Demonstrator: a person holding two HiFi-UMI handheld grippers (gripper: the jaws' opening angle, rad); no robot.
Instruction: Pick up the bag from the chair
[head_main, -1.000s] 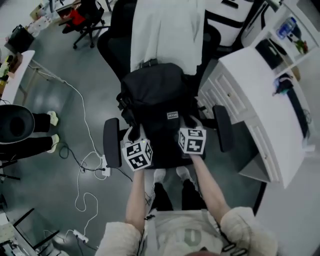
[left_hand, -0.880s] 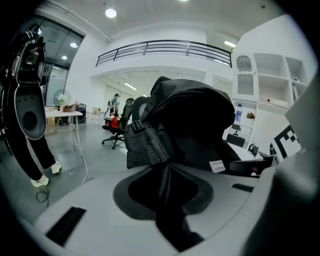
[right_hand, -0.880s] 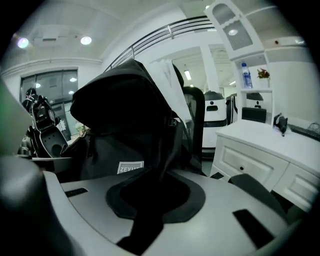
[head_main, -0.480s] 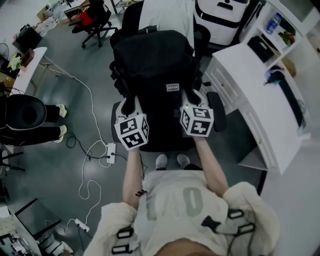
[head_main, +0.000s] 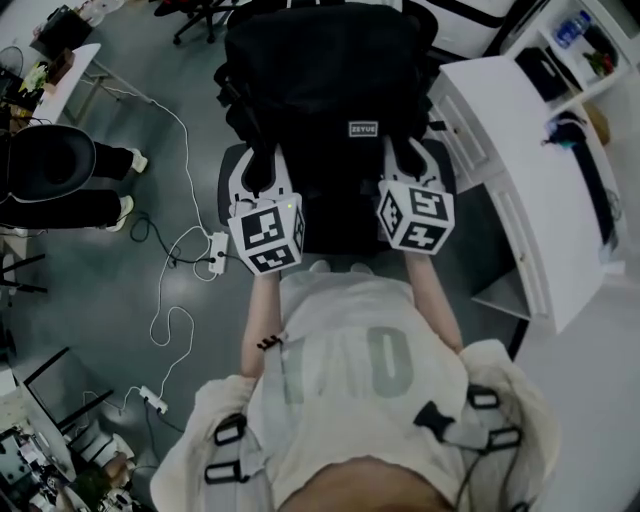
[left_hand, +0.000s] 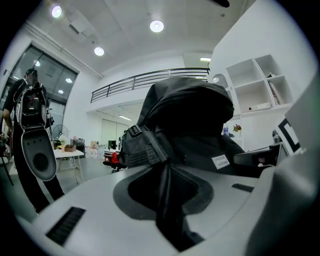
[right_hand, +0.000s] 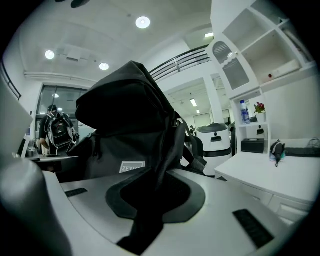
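A black backpack (head_main: 320, 80) hangs in front of me over the black office chair (head_main: 340, 228), held by both grippers. My left gripper (head_main: 256, 188) is shut on a black strap (left_hand: 167, 200) at the bag's left side. The right gripper (head_main: 404, 165) is shut on another strap (right_hand: 150, 200) at the bag's right side. In the left gripper view the bag (left_hand: 185, 120) bulges just beyond the jaws. The right gripper view shows the bag (right_hand: 125, 130) with a white label (right_hand: 132, 166). The chair's seat is mostly hidden under the bag.
A white desk with drawers (head_main: 520, 150) stands close on the right. A person in black (head_main: 50, 180) stands at the left. Cables (head_main: 170, 310) and a power strip (head_main: 217, 252) lie on the grey floor at my left. A white machine (right_hand: 215, 137) stands behind the bag.
Both grippers have risen and drawn toward me with the straps in them. The bag has come up off the chair seat and now looks larger in the head view.
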